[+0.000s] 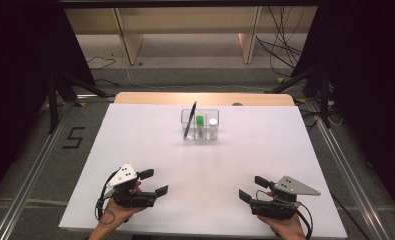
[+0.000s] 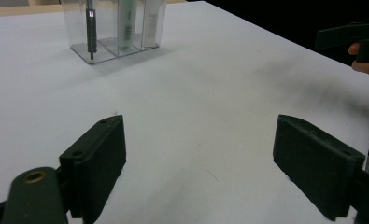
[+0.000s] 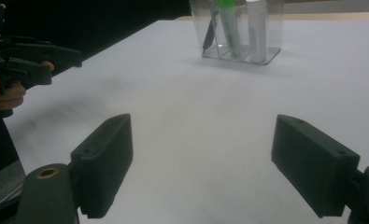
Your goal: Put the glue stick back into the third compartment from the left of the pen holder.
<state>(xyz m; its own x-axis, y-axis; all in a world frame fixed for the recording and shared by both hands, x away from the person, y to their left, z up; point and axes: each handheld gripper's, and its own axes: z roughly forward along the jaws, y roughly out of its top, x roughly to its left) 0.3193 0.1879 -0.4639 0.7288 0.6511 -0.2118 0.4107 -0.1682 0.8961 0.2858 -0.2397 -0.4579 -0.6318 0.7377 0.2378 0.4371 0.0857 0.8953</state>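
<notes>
The left gripper (image 1: 154,182) had its fingers spread wide with nothing between them, low over the white bench (image 1: 150,135). The right gripper (image 1: 253,187) matched it, fingers apart and empty. Well ahead, between them, a clear holder (image 1: 200,124) stood with a black pen (image 1: 190,120), a green marker (image 1: 199,122) and a white tube (image 1: 213,125) in separate compartments.

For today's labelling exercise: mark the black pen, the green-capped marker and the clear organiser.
black pen (image 1: 190,119), high view, middle of its barrel.
green-capped marker (image 1: 199,120), high view, on its green cap.
clear organiser (image 1: 216,112), high view, right end of its rim.
</notes>
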